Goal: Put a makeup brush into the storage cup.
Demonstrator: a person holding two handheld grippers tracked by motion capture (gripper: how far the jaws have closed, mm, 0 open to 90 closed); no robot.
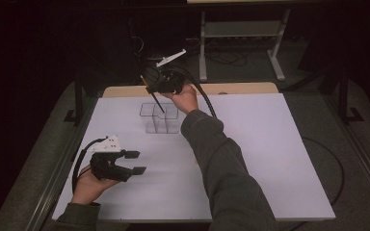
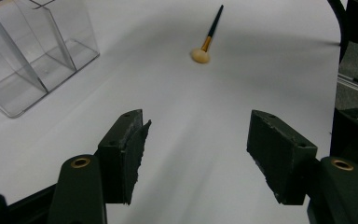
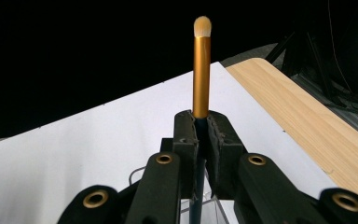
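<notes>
1. The clear organizer (image 1: pixel 160 118), a see-through box split into compartments, stands on the white table (image 1: pixel 270 159) and serves as the landmark for everything below.
2. The right gripper (image 1: pixel 160 88) hangs above the far side of the organizer, held in the person's right hand (image 1: pixel 185 97).
3. Its jaws are clamped tight on a slim makeup brush (image 3: pixel 201 70); in the right gripper view the pads press on the dark handle just under the gold ferrule.
4. The pale bristle tip of that brush points up and away from the organizer, and the dark handle end slants down toward the organizer's far compartments.
5. Whether the handle end has entered a compartment or only hovers over the rim cannot be told.
6. The left gripper (image 1: pixel 136 162) sits well apart from the organizer, toward the near left part of the table, held low in the person's left hand (image 1: pixel 89 185).
7. Its jaws stand apart with nothing between them; bare table shows through the gap in the left gripper view.
8. In the left gripper view a second brush (image 2: pixel 208 38) lies flat on the table, to the right of the organizer, its rounded cream head nearer the gripper and its black handle pointing away.
9. A strip of wooden board (image 1: pixel 241 88) runs along the table's far edge, just beyond the organizer.
</notes>
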